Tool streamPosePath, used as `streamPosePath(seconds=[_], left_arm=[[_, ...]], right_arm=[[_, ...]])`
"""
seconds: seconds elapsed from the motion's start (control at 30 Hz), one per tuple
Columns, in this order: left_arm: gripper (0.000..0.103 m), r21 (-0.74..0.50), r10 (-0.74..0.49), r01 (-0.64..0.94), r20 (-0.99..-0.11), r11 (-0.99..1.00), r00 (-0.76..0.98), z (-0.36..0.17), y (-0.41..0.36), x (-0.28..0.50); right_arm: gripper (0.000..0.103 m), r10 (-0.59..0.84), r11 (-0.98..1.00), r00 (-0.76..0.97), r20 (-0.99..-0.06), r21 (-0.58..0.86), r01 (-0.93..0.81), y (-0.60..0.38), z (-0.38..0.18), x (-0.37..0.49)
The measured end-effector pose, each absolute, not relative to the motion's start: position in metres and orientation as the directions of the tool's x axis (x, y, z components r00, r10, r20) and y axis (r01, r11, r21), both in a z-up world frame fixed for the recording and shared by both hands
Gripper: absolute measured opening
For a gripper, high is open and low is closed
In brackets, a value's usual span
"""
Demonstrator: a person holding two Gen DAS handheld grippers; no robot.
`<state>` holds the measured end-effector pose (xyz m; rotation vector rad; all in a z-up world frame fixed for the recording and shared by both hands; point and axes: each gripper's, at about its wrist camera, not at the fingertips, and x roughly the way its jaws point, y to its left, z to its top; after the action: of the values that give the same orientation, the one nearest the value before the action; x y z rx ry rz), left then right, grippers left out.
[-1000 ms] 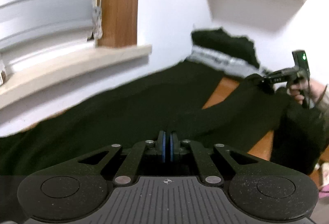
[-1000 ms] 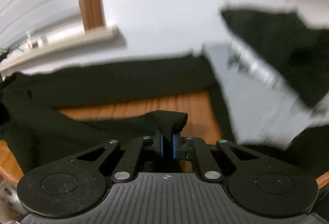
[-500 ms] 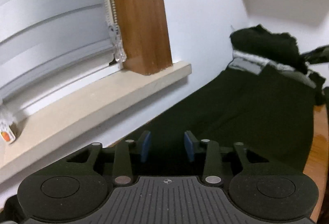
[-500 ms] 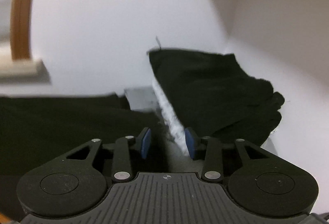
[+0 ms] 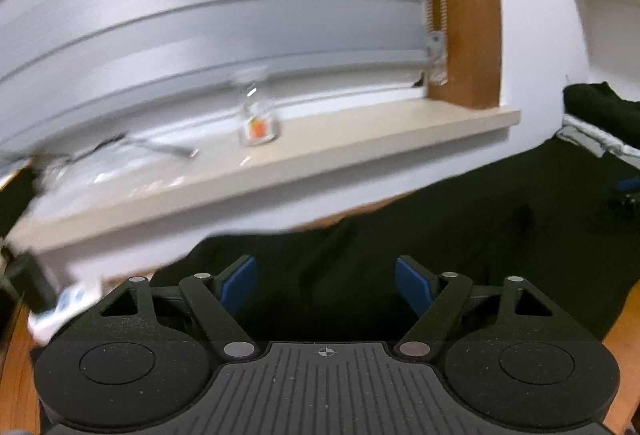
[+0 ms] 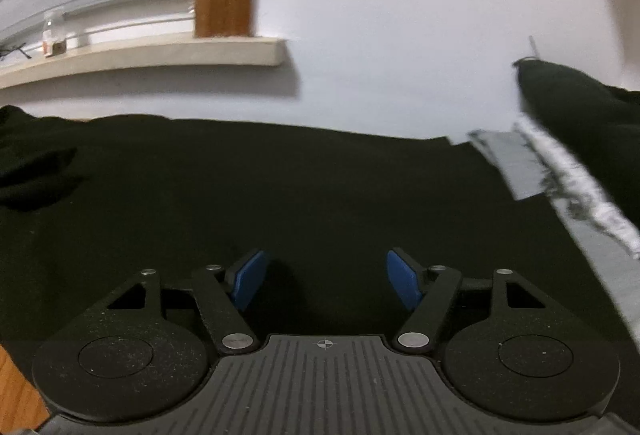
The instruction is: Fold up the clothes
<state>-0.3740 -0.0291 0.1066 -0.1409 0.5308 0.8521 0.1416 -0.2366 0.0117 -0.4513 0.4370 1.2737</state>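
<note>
Black garment (image 6: 280,187) lies beneath both hand-held grippers, angled downward, jaws opening, empty.

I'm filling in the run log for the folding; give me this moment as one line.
stage: between folds | left gripper: jaws opening, nothing held | right gripper: jaws opening, nothing held | black garment: spread flat on table
</note>
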Motion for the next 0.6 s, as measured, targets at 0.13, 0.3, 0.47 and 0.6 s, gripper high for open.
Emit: streamPosePath(seconds=[0.13,0.3,0.47,0.6], left_arm=[[0.079,0.091,0.663,-0.735,-0.516,0.672,0.543,0.099,-0.038,-0.382],[0.080,0.097,0.655,-0.720,-0.511,0.687,0.556,0.088,-0.063,-0.384],[0.080,0.101,0.690,-0.748,-0.482,0.656,0.540,0.070,-0.098,-0.415],[0.087,0.113,0.732,-0.788,-0.468,0.606,0.495,0.064,-0.113,-0.444]], right_arm=[[0.070,0.796,0.247,0.241,-0.556,-0.065,-0.967,-0.235,0.007,0.143],[0.071,0.796,0.281,0.221,-0.563,0.021,-0.959,-0.241,0.004,0.156],[0.077,0.798,0.269,0.190,-0.572,0.056,-0.962,-0.239,0.001,0.163],[0.077,0.802,0.263,0.230,-0.551,-0.019,-0.965,-0.240,0.002,0.150]])
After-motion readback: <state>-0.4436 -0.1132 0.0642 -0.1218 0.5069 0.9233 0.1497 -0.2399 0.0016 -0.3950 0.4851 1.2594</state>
